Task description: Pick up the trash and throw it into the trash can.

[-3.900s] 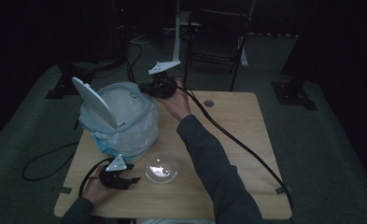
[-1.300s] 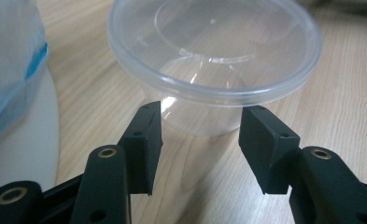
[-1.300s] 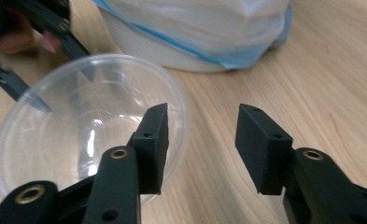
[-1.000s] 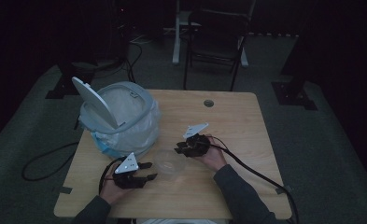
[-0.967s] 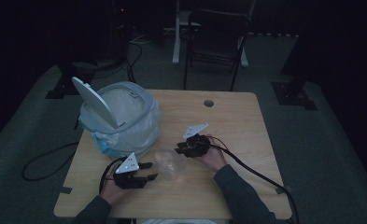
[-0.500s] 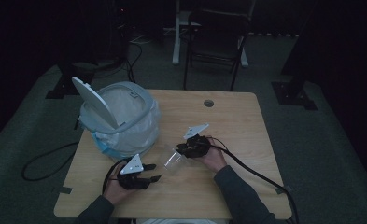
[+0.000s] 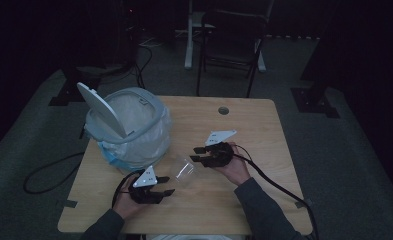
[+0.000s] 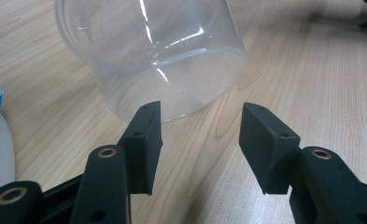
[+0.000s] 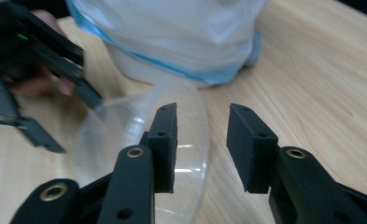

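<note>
A clear plastic cup (image 7: 184,171) lies tipped on its side on the wooden table (image 7: 254,125), between my two grippers. My left gripper (image 7: 166,185) is near the front edge. In the left gripper view its jaws (image 8: 200,112) stand apart with nothing between them, and the cup (image 8: 148,51) lies just beyond the tips. My right gripper (image 7: 196,154) is to the cup's right. Its jaws (image 9: 202,114) have just been opening. The cup's rim (image 9: 120,126) runs behind the left jaw into the gap, and no pad presses on it.
A grey bin (image 7: 134,130) lined with a white bag stands on the table's left half, its white lid tilted up. A cable hole (image 7: 223,110) is at the far middle. A black cable (image 7: 279,187) trails off the right side. A chair (image 7: 234,35) stands beyond the table.
The right gripper came from beside the bin down to the cup, then rose a little as its jaws spread. The cup, upright at first, now lies tipped. The left gripper shifted slightly right.
</note>
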Demonstrator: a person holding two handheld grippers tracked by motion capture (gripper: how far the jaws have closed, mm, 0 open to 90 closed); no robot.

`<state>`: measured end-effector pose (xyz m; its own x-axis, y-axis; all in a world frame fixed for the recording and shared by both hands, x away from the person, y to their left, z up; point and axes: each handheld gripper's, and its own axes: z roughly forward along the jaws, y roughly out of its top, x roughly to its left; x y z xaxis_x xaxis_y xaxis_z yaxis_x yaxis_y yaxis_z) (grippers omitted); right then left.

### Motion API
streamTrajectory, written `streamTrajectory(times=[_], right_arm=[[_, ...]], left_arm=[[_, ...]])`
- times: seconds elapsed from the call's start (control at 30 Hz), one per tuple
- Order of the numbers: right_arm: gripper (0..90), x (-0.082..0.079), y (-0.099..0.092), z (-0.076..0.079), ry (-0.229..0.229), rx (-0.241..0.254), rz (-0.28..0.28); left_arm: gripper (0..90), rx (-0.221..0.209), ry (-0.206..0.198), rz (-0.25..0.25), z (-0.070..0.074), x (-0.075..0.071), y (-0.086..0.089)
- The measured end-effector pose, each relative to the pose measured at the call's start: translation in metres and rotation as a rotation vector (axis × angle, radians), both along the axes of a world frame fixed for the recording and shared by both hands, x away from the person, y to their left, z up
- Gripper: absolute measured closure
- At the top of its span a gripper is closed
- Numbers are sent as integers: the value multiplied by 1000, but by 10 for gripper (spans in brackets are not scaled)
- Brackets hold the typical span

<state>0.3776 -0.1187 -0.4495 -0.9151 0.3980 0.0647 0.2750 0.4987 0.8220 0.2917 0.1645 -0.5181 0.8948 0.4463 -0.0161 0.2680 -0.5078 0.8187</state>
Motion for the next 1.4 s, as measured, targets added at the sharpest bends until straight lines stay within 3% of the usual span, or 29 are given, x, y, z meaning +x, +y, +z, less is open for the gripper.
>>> streamTrajectory(times=[0.37,0.57,0.83,0.97,1.4], right_arm=[[575,-23,-3,12,0,27,55],[562,-28,8,-5,17,-72,64],[717,-27,15,-17,-7,-152,45],[814,-23,17,-20,0,-144,46],[831,-18,13,-15,-25,-118,10]], left_arm=[[494,3,-3,7,-1,1,1],[493,13,-2,24,-2,2,2],[490,12,4,42,-2,3,3],[490,14,4,44,-2,3,4],[486,20,17,59,-4,5,7]])
